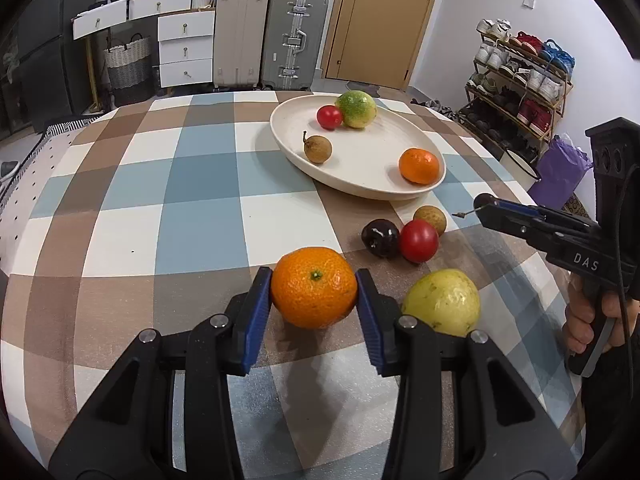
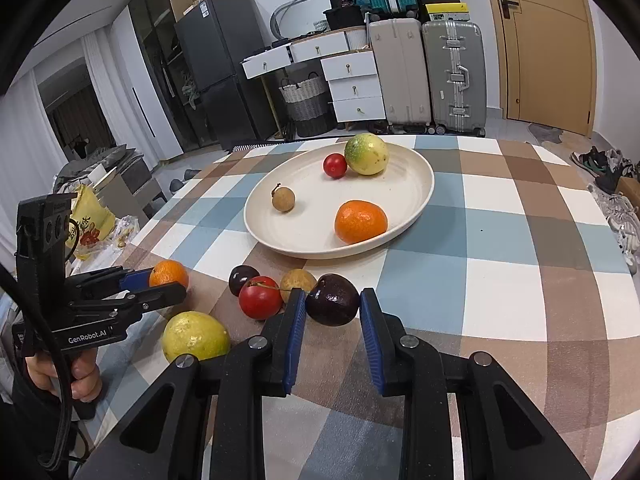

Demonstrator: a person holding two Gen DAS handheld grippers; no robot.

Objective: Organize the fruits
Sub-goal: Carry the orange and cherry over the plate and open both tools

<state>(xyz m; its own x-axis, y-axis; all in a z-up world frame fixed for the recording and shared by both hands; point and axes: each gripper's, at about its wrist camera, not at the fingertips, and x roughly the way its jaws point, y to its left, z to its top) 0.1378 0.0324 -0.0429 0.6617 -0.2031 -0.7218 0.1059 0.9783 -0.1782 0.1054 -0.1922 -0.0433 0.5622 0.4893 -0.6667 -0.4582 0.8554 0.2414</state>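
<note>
My left gripper (image 1: 314, 288) is shut on an orange mandarin (image 1: 314, 287), low over the checked tablecloth. My right gripper (image 2: 332, 300) is shut on a dark purple fruit (image 2: 333, 300), just above the cloth. The right gripper also shows in the left wrist view (image 1: 486, 205). A cream oval plate (image 1: 360, 184) holds a green-yellow fruit (image 1: 356, 109), a small red tomato (image 1: 329, 117), a brown longan (image 1: 317, 149) and a mandarin (image 1: 419, 165). On the cloth lie a yellow fruit (image 1: 442, 303), a red tomato (image 1: 419, 241), a dark fruit (image 1: 380, 237) and a longan (image 1: 430, 218).
The round table (image 2: 500, 220) stands before suitcases (image 1: 296, 40), white drawers (image 1: 184, 48) and a door (image 1: 384, 20). A shoe rack (image 1: 516, 80) stands at the right. A black fridge (image 2: 216, 68) and a yellow bag (image 2: 90, 220) are at the left.
</note>
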